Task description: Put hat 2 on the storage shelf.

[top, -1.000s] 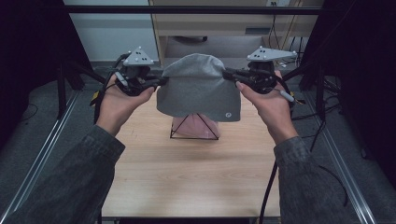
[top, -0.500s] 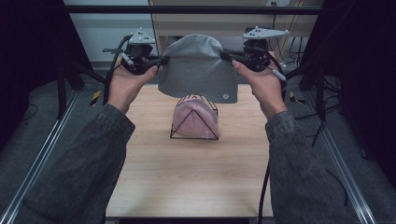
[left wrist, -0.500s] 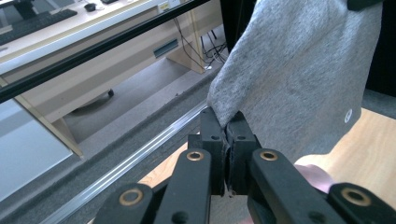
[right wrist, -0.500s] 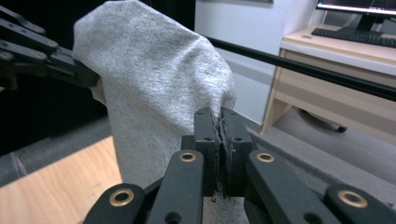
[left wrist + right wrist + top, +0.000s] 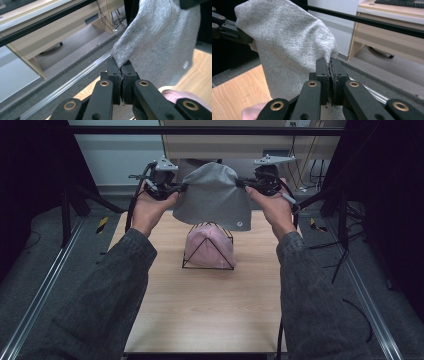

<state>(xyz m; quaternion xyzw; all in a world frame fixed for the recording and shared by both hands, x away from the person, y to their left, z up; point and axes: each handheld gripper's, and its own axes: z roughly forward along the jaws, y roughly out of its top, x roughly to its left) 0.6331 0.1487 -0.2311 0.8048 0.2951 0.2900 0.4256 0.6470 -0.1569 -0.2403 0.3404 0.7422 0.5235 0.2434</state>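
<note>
A grey beanie (image 5: 214,195) hangs spread in the air between my two grippers, over the far half of the table. My left gripper (image 5: 179,187) is shut on its left edge, and in the left gripper view the grey beanie (image 5: 160,42) is pinched between the closed jaws of my left gripper (image 5: 121,65). My right gripper (image 5: 242,183) is shut on the right edge; the grey beanie (image 5: 292,47) is clamped in my right gripper (image 5: 328,62). Below the beanie a pink cap (image 5: 207,251) sits under a black wire frame (image 5: 218,266) on the table.
The wooden table (image 5: 210,315) has bare surface in front of the frame. A black bar (image 5: 210,130) crosses overhead at the back. Metal rails (image 5: 35,300) run along both sides on the grey floor. A light wooden desk (image 5: 387,37) stands beyond the table.
Both hands have carried the stretched beanie away from the person, toward the far end of the table. The pink cap under the wire frame, mostly covered before, now shows in front of it.
</note>
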